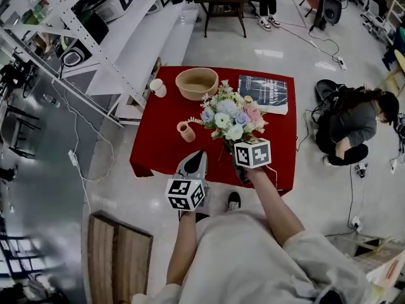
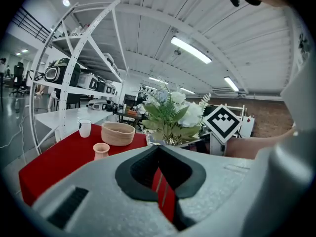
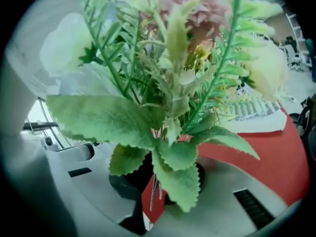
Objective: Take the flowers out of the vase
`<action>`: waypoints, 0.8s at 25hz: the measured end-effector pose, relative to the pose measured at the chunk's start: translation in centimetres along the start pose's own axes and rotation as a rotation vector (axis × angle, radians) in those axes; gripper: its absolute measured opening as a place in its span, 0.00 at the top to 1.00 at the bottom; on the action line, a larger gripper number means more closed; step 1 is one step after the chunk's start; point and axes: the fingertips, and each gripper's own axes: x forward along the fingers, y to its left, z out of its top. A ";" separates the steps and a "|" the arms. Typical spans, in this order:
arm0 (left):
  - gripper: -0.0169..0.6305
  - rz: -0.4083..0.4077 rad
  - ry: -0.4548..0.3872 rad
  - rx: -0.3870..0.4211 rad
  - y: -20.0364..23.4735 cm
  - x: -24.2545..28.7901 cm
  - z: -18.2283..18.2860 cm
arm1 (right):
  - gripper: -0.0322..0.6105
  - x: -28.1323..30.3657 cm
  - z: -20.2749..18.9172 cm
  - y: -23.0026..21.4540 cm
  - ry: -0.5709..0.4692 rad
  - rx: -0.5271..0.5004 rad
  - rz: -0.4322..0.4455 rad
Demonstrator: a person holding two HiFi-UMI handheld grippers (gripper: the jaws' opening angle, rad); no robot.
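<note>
clearly, the dark book (image 1: 263, 94) at the 1 o'clock corner of the red-clothed surface (image 1: 164, 144) carries pale print too small to read. glossy floor (image 1: 297, 49) and white metal shelving (image 1: 126, 37) surround it. the right tongs (image 1: 239, 151) (image 3: 155, 191), arm outstretched, pinch the green stems of the pastel artificial flowers (image 1: 231, 117) (image 3: 168, 83), held clear of the small pink ceramic vase (image 1: 186, 131) at their 9 o'clock. the left tongs (image 1: 200, 156) (image 2: 160, 181) hover at the 6 o'clock edge, pressed together and empty.

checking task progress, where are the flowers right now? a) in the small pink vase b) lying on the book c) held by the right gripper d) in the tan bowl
c: the right gripper is closed on the stems of the flowers, while the small pink vase stands empty on the red table, apart from them.
</note>
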 end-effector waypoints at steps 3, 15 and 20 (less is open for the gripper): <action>0.96 -0.015 -0.001 0.015 -0.5 0.1 0.1 | 0.88 -0.4 1.1 -0.7 -0.041 -0.074 -0.093; 0.96 -0.003 0.023 0.008 0.2 0.6 -0.7 | 0.88 -0.1 0.9 -1.3 -0.047 -0.222 -0.220; 0.96 0.001 0.031 0.000 0.4 0.5 -1.2 | 0.88 -0.3 0.9 -1.6 -0.049 -0.219 -0.221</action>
